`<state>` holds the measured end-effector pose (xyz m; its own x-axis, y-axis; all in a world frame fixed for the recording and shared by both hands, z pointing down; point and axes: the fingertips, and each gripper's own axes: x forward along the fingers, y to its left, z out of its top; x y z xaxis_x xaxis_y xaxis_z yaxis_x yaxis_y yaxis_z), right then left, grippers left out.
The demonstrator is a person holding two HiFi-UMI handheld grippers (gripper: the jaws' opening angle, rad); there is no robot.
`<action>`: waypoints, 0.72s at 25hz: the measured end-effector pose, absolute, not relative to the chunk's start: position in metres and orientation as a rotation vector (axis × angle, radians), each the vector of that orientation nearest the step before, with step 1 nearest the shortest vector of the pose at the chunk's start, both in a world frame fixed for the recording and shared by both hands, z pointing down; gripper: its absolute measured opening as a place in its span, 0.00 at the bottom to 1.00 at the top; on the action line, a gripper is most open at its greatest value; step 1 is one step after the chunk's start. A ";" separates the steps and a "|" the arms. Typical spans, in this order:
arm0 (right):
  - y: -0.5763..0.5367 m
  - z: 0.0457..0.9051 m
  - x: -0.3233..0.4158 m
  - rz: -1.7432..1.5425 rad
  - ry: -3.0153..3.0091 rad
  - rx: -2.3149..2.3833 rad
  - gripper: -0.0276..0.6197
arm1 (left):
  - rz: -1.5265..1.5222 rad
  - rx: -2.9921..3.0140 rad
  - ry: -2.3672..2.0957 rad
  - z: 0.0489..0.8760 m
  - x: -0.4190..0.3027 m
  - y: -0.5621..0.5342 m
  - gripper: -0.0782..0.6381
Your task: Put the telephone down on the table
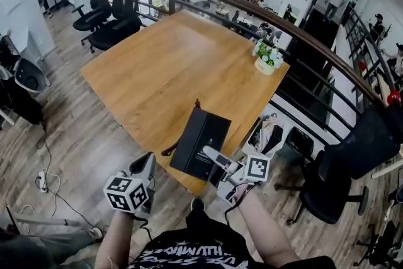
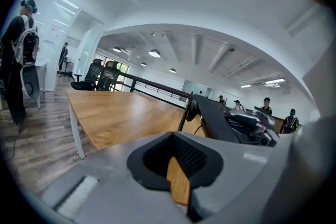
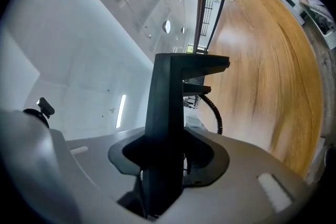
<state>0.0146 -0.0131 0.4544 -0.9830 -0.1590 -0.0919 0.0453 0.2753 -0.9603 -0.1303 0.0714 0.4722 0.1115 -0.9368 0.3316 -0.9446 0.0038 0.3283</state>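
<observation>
The telephone (image 1: 200, 143), a flat black unit, is held over the near edge of the table (image 1: 157, 72), with part of it reaching past that edge. It is carried tilted, not laid flat. Whether its lower edge touches the wood cannot be told.

The right gripper (image 1: 213, 156) is clamped on the telephone. In the right gripper view the black body (image 3: 168, 128) is seen standing between the two jaws of the gripper (image 3: 168, 165), and both pads are pressed against its sides. A coiled cord (image 3: 215, 110) is seen hanging from the unit on the table side.

The left gripper (image 1: 148, 162) is held just left of the telephone, apart from it, off the table's near edge. In the left gripper view the jaws of this gripper (image 2: 178, 176) are drawn together and nothing is held between them; only a thin strip of the tabletop (image 2: 121, 113) is seen through the slit. From that view the telephone (image 2: 215, 118) and the right gripper (image 2: 252, 126) are seen to the right, above the wood.

A flower pot (image 1: 266, 58) is set at the far right corner of the table. Black chairs (image 1: 110, 16) are parked beyond the far left corner, and a railing (image 1: 252, 9) is run along the far side.
</observation>
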 end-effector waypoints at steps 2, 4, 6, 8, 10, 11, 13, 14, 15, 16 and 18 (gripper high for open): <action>-0.041 0.454 0.016 -1.796 2.349 -0.115 0.30 | 0.027 1.932 -1.830 0.469 -0.130 0.047 0.11; -0.066 0.451 0.019 -1.803 2.324 -0.115 0.30 | 0.040 1.927 -1.838 0.465 -0.129 0.026 0.11; -0.087 0.449 0.021 -1.798 2.316 -0.107 0.30 | 0.056 1.921 -1.845 0.463 -0.128 0.009 0.11; -0.104 0.449 0.022 -1.785 2.322 -0.094 0.30 | 0.066 1.918 -1.852 0.463 -0.128 -0.005 0.11; -0.120 0.450 0.020 -1.781 2.324 -0.079 0.30 | 0.068 1.914 -1.862 0.463 -0.130 -0.021 0.11; -0.128 0.451 0.019 -1.781 2.324 -0.074 0.30 | 0.066 1.911 -1.868 0.462 -0.132 -0.029 0.11; -0.142 0.451 0.015 -1.781 2.328 -0.065 0.30 | 0.063 1.906 -1.879 0.458 -0.135 -0.043 0.11; -0.147 0.450 0.013 -1.780 2.330 -0.059 0.30 | 0.062 1.906 -1.884 0.456 -0.136 -0.048 0.11; -0.152 0.449 0.012 -1.778 2.332 -0.053 0.30 | 0.062 1.904 -1.889 0.455 -0.136 -0.053 0.11; -0.156 0.450 0.012 -1.776 2.337 -0.050 0.30 | 0.061 1.901 -1.896 0.453 -0.136 -0.056 0.11; -0.163 0.451 0.012 -1.766 2.351 -0.056 0.30 | 0.058 1.888 -1.916 0.451 -0.138 -0.060 0.11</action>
